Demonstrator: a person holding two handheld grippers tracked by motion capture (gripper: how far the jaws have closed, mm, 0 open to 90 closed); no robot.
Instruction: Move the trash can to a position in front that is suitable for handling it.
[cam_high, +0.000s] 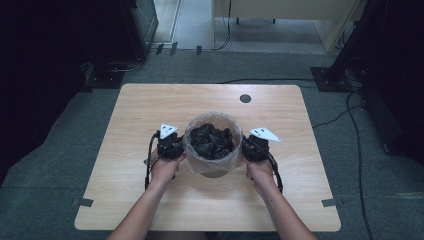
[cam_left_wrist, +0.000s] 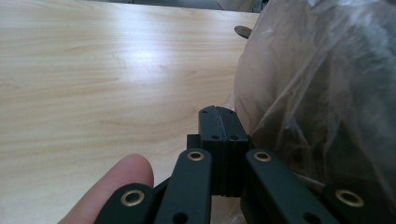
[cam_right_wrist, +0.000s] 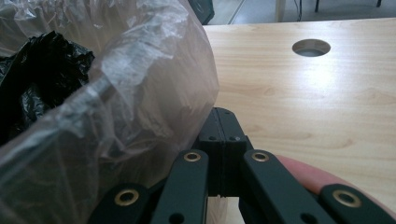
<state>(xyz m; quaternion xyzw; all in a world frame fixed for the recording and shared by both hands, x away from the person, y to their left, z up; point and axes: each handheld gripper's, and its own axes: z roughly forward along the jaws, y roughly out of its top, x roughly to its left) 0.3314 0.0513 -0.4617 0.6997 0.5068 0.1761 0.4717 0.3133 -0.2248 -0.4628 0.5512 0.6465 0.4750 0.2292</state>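
Observation:
A round bin (cam_high: 212, 165) lined with a clear plastic bag (cam_high: 195, 124) stands in the middle of the wooden table (cam_high: 140, 107). Crumpled black bags (cam_high: 212, 141) fill it. My left gripper (cam_high: 172, 142) sits close against the bin's left side, and my right gripper (cam_high: 252, 146) against its right side. In the left gripper view the jaws (cam_left_wrist: 219, 112) are pressed together with nothing between them, the clear bag (cam_left_wrist: 322, 93) just to their right. In the right gripper view the jaws (cam_right_wrist: 223, 114) are also pressed together and empty, beside the clear bag (cam_right_wrist: 135, 93) and black bags (cam_right_wrist: 42, 74).
A round cable hole (cam_high: 245, 98) lies in the table behind the bin. Bare tabletop stretches to the left, right and front. Dark equipment and cables (cam_high: 350, 115) stand on the grey floor around the table.

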